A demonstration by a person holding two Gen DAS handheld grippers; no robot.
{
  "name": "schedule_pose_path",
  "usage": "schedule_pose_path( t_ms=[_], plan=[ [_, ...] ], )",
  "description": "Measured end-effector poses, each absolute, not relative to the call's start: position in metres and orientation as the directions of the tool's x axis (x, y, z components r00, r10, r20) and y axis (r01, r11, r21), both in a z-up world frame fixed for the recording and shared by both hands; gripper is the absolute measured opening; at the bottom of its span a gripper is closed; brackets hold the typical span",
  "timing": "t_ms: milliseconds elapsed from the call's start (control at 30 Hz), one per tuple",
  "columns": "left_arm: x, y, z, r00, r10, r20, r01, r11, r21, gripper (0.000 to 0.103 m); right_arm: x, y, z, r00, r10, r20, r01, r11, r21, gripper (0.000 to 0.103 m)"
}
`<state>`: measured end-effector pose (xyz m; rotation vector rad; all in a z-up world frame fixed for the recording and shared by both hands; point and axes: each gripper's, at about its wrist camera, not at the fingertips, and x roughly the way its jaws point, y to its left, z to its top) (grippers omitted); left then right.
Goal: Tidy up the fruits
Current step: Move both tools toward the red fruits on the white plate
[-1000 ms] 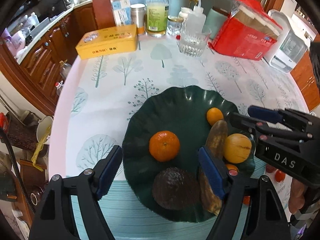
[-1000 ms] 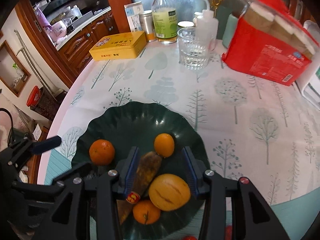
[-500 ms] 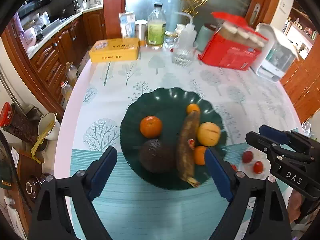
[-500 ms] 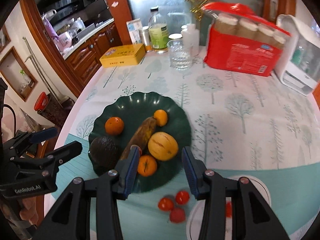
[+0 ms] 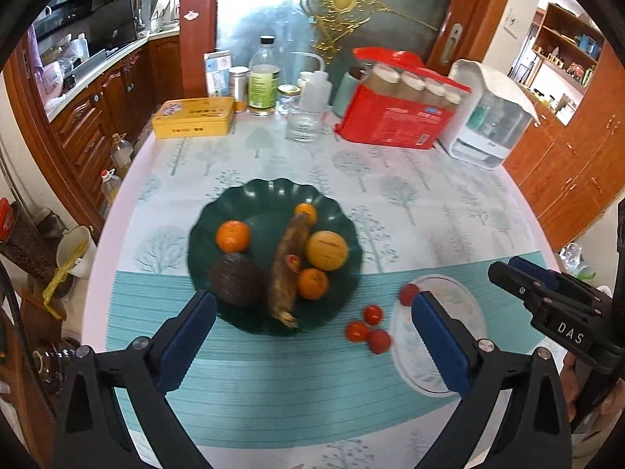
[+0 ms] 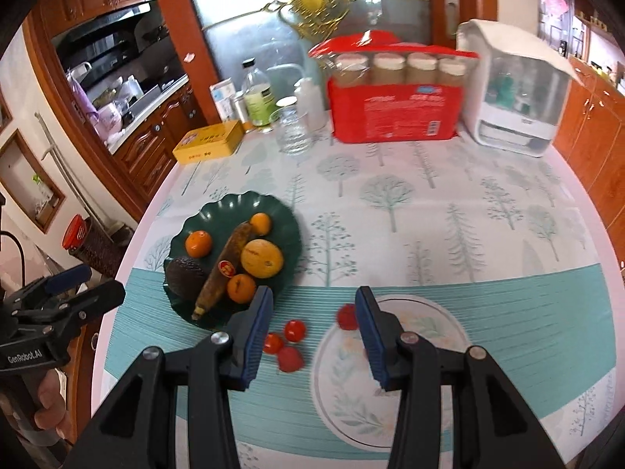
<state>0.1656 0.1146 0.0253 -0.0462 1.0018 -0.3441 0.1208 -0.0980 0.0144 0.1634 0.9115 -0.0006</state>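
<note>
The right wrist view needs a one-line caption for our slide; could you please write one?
Open right gripper above small red tomatoes lying between a green fruit plate and a white floral plate.

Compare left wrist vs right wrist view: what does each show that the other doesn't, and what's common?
Left wrist only: the right gripper entering from the right, jaws apart, and a white bucket on the floor left of the table.

Right wrist only: the left gripper at the left edge with the hand holding it, and the full near rim of the white floral plate.

Both: the green plate holding three oranges, an avocado, a banana and a yellow round fruit; four small tomatoes on the cloth; the yellow tin; the red package. Neither gripper holds anything.
</note>
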Motion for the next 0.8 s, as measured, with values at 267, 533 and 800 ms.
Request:
schedule_pose_path(
  t_ms=[267, 533, 800],
  plan=[
    [0.145, 0.073, 0.022, 0.504, -0.246, -0.828, 0.240, 0.961, -0.139, 0.100, 0.105, -0.139, 0.022, 0.625, 0.072, -0.777, 0.042, 0.991, 0.126, 0.044],
    [0.140, 0.043, -0.020, 0.431, -0.182, -0.884, 0.182, 0.977, -0.112, 0.100, 0.113, -0.169, -0.007, 0.580, 0.115, -0.807, -0.020, 0.992, 0.128, 0.044],
    [0.129, 0.021, -0.074, 0.366, -0.149, -0.919, 0.101, 0.988, -0.120, 0.100, 0.125, -0.176, -0.064, 0.485, 0.155, -0.861, -0.099, 0.988, 0.122, 0.044]
  ],
)
